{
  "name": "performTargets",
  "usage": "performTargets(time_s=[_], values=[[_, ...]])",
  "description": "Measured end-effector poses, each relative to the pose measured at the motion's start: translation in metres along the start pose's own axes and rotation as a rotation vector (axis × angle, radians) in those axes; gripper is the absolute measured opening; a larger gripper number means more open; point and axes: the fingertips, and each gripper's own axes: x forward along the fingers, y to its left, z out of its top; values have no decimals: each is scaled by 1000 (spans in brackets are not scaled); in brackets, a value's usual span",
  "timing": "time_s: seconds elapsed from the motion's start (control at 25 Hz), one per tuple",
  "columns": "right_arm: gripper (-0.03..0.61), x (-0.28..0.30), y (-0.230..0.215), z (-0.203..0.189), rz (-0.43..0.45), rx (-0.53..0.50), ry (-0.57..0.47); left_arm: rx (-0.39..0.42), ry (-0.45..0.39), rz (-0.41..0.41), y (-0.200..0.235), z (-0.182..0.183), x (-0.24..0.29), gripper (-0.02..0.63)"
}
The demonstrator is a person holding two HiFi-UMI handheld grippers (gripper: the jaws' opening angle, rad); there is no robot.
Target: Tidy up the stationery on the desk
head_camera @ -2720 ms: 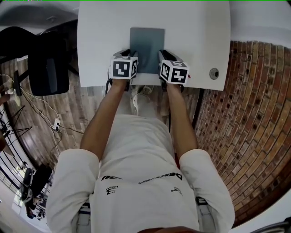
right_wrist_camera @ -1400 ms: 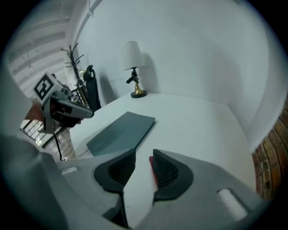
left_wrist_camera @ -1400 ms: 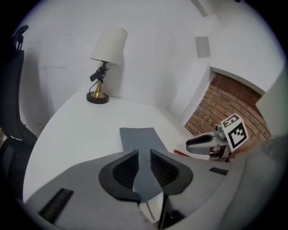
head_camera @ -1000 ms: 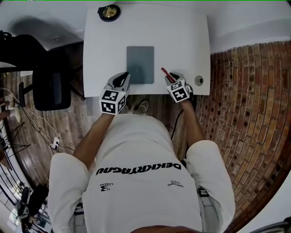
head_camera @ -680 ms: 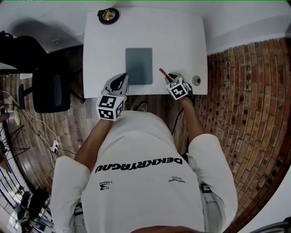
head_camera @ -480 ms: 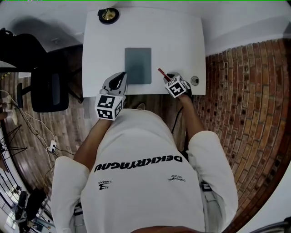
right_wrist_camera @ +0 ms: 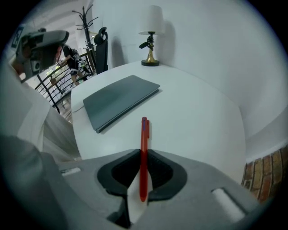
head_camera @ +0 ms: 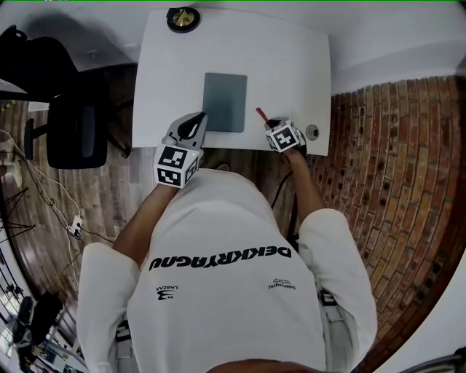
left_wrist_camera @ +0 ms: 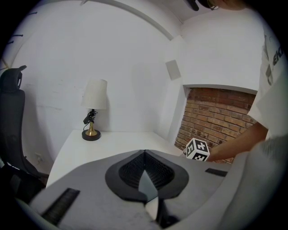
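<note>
Right tool (head_camera: 274, 125) has left the near edge of the grey notebook (head_camera: 225, 101) and gone over to the red pen (head_camera: 261, 115) on the near-right part of the tabletop (head_camera: 291, 58). Its jaws have just been closing. Right gripper view shows both pads on the pen's barrel w/ the pen running straight out fwd between them, so it's clamped. Can't tell if the pen is off the surface yet.

Left tool (head_camera: 195, 122) is by the notebook's near-left corner, jaws together w/ nothing btwn them. Notebook lies flat mid-tabletop, well apart from the lamp (head_camera: 183, 18) at the far-left corner.

Pen pickup looks basically done. Next is prob. lift & carry it to its spot, maybe beside the notebook. Grip is near one end, so the pen could pivot if swung fast.
</note>
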Motion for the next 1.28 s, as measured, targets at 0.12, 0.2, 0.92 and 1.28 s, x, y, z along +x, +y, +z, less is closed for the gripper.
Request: performTargets(time_s=[0.12,0.2,0.92,1.28], values=[[51,-6,-4,5,4,107,-35,1,4,-1,1,-1,-1,-3],[51,-11,-5,10,21,182,-64,2,5,-1,2,-1,-2,-3],[51,7,-3,72,176,751,-203,7,-8,16,12,6,-3,-3],[51,34,1,82,193,876,-181,-3,-12,38,21,7,-4,-3]])
